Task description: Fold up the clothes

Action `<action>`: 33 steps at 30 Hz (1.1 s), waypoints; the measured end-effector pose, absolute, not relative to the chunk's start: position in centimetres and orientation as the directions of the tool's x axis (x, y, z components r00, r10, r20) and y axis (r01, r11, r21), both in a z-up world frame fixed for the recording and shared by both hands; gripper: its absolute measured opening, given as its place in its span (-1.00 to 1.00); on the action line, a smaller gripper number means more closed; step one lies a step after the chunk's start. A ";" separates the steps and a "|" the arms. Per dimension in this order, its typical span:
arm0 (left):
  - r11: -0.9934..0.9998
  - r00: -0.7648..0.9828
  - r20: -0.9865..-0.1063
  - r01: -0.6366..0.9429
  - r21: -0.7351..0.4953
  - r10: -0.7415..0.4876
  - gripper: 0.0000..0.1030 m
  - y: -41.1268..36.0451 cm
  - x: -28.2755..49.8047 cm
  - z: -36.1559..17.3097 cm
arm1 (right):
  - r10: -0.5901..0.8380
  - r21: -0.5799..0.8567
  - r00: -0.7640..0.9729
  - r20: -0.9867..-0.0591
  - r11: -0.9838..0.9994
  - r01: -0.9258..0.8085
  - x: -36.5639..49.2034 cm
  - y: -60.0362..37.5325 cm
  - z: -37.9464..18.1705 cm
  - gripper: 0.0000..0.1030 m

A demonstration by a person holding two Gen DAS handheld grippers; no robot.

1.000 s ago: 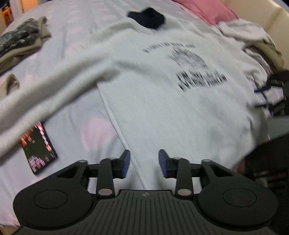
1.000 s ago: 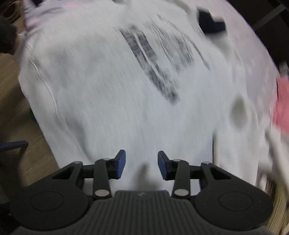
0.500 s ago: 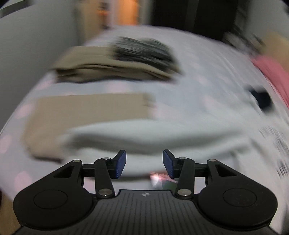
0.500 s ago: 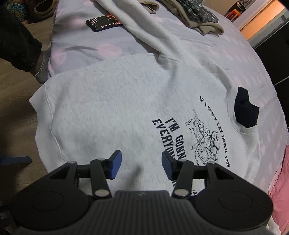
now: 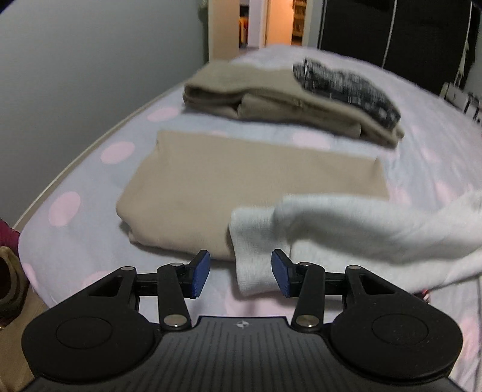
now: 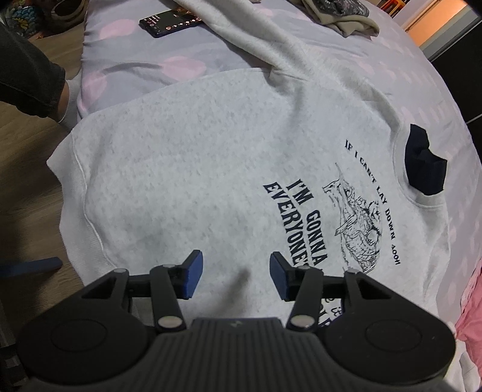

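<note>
A light grey sweatshirt [image 6: 211, 169] with dark printed text lies spread face up on the bed, its hem toward the bed's edge. Its long sleeve [image 5: 361, 229] stretches left, and the ribbed cuff [image 5: 250, 256] lies just ahead of my left gripper [image 5: 236, 276], which is open with the cuff's end between the spread fingers but not pinched. My right gripper [image 6: 230, 279] hovers open over the sweatshirt's lower front, holding nothing. A dark navy cloth [image 6: 424, 165] sits at the collar.
A folded tan garment [image 5: 241, 187] lies beyond the cuff, with a tan and dark patterned pile [image 5: 301, 99] behind it. A phone [image 6: 171, 22] rests on the dotted lilac sheet [image 5: 90, 187]. A person's leg [image 6: 33, 81] stands by the bed. A pink cloth [image 6: 470, 325] lies at right.
My left gripper swung left from over the sweatshirt's body to the sleeve cuff and opened wider. My right gripper drew back slightly over the sweatshirt's front and stayed open.
</note>
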State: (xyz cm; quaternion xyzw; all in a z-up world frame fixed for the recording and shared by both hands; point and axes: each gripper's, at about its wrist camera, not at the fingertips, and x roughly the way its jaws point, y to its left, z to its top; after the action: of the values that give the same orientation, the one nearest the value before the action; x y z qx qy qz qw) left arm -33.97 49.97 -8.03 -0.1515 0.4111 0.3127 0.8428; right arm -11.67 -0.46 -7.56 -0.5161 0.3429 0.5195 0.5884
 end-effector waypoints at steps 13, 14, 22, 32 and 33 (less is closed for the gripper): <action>0.775 0.480 -0.822 -0.628 -0.077 0.307 -0.17 52.0 -33.4 -11.3 | 0.166 -0.222 0.210 -0.963 -0.053 -0.974 -10.3 -1.6 -9.5 0.05; 0.773 0.482 -0.821 -0.629 -0.081 0.306 -0.17 52.1 -33.5 -11.4 | 0.163 -0.219 0.207 -0.964 -0.054 -0.974 -10.2 -1.6 -9.6 0.05; 0.741 0.561 -0.799 -0.628 -0.238 0.218 -0.82 53.1 -34.6 -11.9 | 0.147 -0.208 0.196 -0.970 -0.075 -0.975 -10.6 -1.6 -10.0 0.06; 0.761 0.562 -0.793 -0.614 -0.209 0.236 -0.97 51.5 -35.4 -8.3 | 0.160 -0.222 0.207 -0.965 -0.080 -0.972 -10.7 -2.0 -9.9 0.08; 0.775 0.574 -0.781 -0.600 -0.197 0.246 -0.98 50.9 -35.4 -7.3 | 0.163 -0.223 0.208 -0.964 -0.080 -0.971 -10.7 -2.1 -9.8 0.08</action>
State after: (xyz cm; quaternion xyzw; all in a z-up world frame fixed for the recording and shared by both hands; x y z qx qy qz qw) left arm -35.38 50.93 -7.32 -0.2271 0.3900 0.2464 0.8577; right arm -10.71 -2.12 -9.82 -0.5355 0.3777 0.5032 0.5634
